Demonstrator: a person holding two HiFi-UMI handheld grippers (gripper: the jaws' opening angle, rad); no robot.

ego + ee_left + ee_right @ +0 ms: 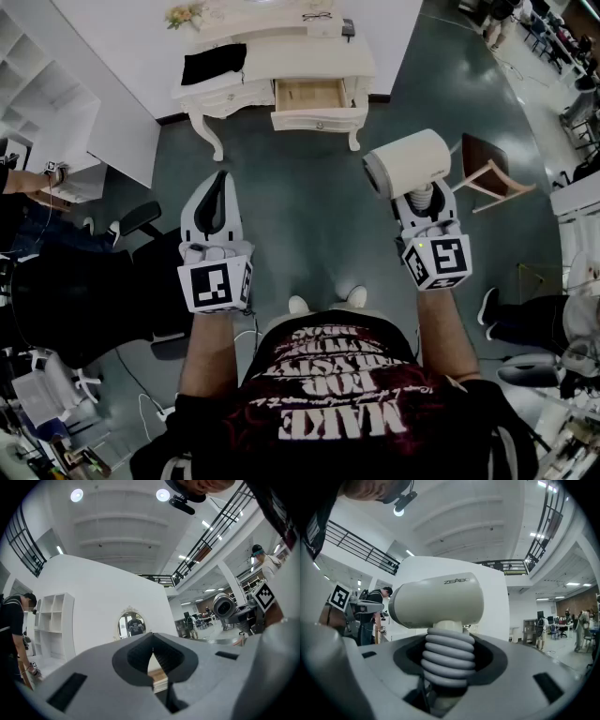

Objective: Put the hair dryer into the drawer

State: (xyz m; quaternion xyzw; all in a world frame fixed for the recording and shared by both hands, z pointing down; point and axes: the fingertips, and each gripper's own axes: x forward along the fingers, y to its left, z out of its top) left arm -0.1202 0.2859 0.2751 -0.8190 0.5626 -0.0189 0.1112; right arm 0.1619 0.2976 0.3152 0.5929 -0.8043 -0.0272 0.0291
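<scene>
A cream hair dryer (pixel 409 162) with a grey ribbed handle (pixel 446 658) is held up by my right gripper (pixel 427 208), whose jaws are shut on that handle; its barrel (pixel 438 601) lies crosswise above the jaws. My left gripper (pixel 214 214) is shut with nothing in it, its jaw tips meeting (pixel 152 654). Both grippers are held level above the floor, well short of a white dressing table (pixel 309 58) whose drawer (pixel 310 95) stands pulled open, showing a bare wooden inside.
A black cloth (pixel 214 63) lies on the table's left part, flowers (pixel 185 15) and glasses (pixel 317 16) at its back. A wooden chair (pixel 492 171) stands right of me, white shelves (pixel 42 108) at the left. A person (pixel 23 180) stands at far left.
</scene>
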